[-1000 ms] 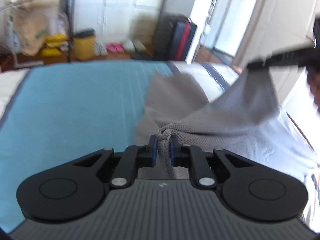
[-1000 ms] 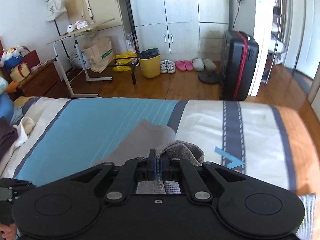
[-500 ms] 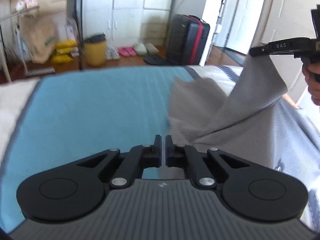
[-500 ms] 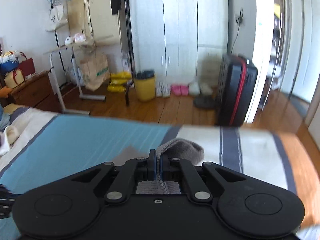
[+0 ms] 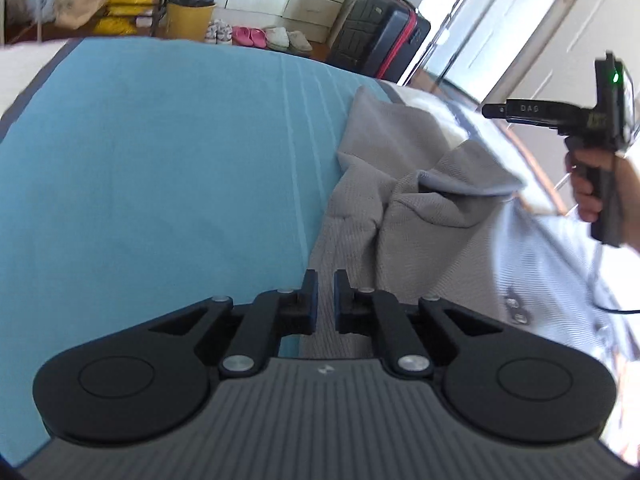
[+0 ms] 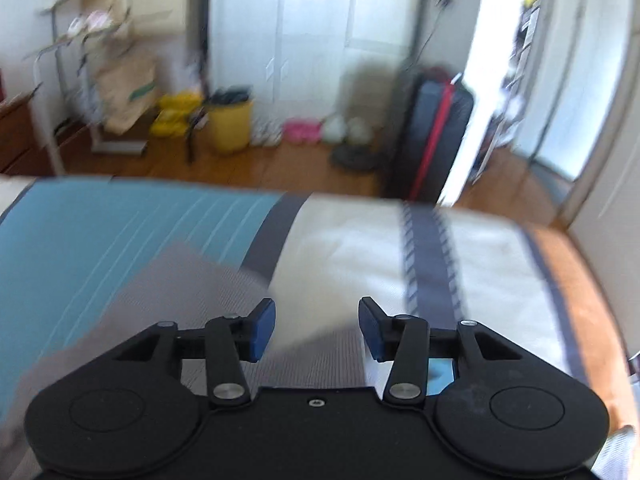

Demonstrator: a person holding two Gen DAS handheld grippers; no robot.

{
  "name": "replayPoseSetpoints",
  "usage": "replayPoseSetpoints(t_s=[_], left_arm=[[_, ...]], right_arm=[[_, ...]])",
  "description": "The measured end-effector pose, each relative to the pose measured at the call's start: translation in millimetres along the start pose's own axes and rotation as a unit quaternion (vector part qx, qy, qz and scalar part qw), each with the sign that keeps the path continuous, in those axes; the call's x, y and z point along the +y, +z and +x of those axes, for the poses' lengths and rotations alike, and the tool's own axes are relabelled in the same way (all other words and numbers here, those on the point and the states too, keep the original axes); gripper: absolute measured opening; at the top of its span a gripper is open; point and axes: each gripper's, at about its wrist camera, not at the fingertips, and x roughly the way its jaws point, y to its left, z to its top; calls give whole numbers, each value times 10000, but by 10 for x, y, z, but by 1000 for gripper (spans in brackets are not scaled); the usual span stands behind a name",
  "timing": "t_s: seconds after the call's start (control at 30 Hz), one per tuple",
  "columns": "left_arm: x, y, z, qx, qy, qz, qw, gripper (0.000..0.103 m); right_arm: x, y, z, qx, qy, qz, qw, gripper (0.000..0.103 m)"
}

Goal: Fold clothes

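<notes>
The left gripper (image 5: pixel 326 298) has its 2 blue-padded jaws parted by a narrow gap with nothing between them, poised just above the near edge of the grey ribbed knit garment (image 5: pixel 404 216). The right gripper (image 6: pixel 316 330) stands wide open and empty as well, hanging over the same cloth; from the left wrist view it shows held up off the bed in the person's hand (image 5: pixel 596 192), clear of the fabric. The garment lies loose on the bed cover with the teal and white stripes (image 5: pixel 160 160), rumpled rather than flat: 1 flap is turned over near its middle, showing a paler inner face, and soft ridges run toward the far corner. It looks light, limp and slightly stretchy, so it should drape and sag from any pinch point rather than hold a shape, and the ribbed texture should give the pads decent friction. Good places to grip, by my reading, are hemmed edges or corners, where the cloth is doubled and less likely to slip out. Whether this heap is a fold under way or a spread still to be smoothed cannot be settled from here.
</notes>
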Motion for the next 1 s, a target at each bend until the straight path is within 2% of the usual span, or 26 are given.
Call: replayPoseSetpoints(t_s=[0.07, 0.17, 0.23, 0.3, 0.4, 0.43, 0.5, 0.57, 0.63, 0.67, 0.73, 0.77, 0.8, 0.83, 0.9, 1.0], left_arm=[[22, -51, -8, 53, -143, -148, 9998, 14], [24, -120, 18, 168, -388, -376, 9984, 18], [26, -166, 35, 244, -551, -528, 9968, 18], [27, -212, 52, 320, -714, -680, 9946, 32], [30, -282, 78, 434, -957, -907, 9903, 40], [31, -305, 86, 472, -1038, -982, 9886, 40], [32, -351, 103, 547, -1200, -1133, 9848, 40], [34, -397, 120, 623, -1360, -1282, 9804, 40], [21, -436, 140, 698, -1499, -1384, 9765, 43], [-17, -442, 156, 732, -1505, -1310, 9772, 47], [-65, -469, 188, 773, -1459, -1201, 9789, 52], [-66, -486, 218, 769, -1394, -1261, 9792, 55], [-60, -500, 250, 749, -1349, -1347, 9788, 57], [-38, -511, 287, 697, -1346, -1488, 9772, 59], [8, -529, 335, 591, -1387, -1705, 9738, 67], [21, -519, 369, 379, -1382, -1714, 9747, 63]], right_arm=[[49, -13, -65, -143, -121, -102, 9998, 56], [127, -34, -159, -317, -223, -272, 9989, 55], [308, -96, -213, -79, 291, -721, 9969, 55], [547, -189, -273, 149, 683, -1316, 9888, 55], [896, -409, -317, 284, 625, -2453, 9670, 54], [939, -454, -297, 362, 565, -2593, 9635, 54], [1020, -538, -252, 516, 457, -2841, 9563, 52], [1040, -569, -171, 659, 435, -2846, 9554, 52], [1060, -601, -90, 802, 413, -2850, 9543, 51], [1070, -616, -50, 874, 402, -2852, 9536, 51], [1080, -654, 18, 964, 405, -2832, 9533, 44], [1080, -672, 44, 986, 412, -2824, 9533, 31], [1068, -685, 54, 984, 409, -2850, 9526, 12], [1061, -691, 58, 966, 388, -2868, 9523, 1], [1074, -666, 10, 814, 207, -2846, 9550, 1], [1074, -597, -84, 574, 28, -2748, 9598, 1]])
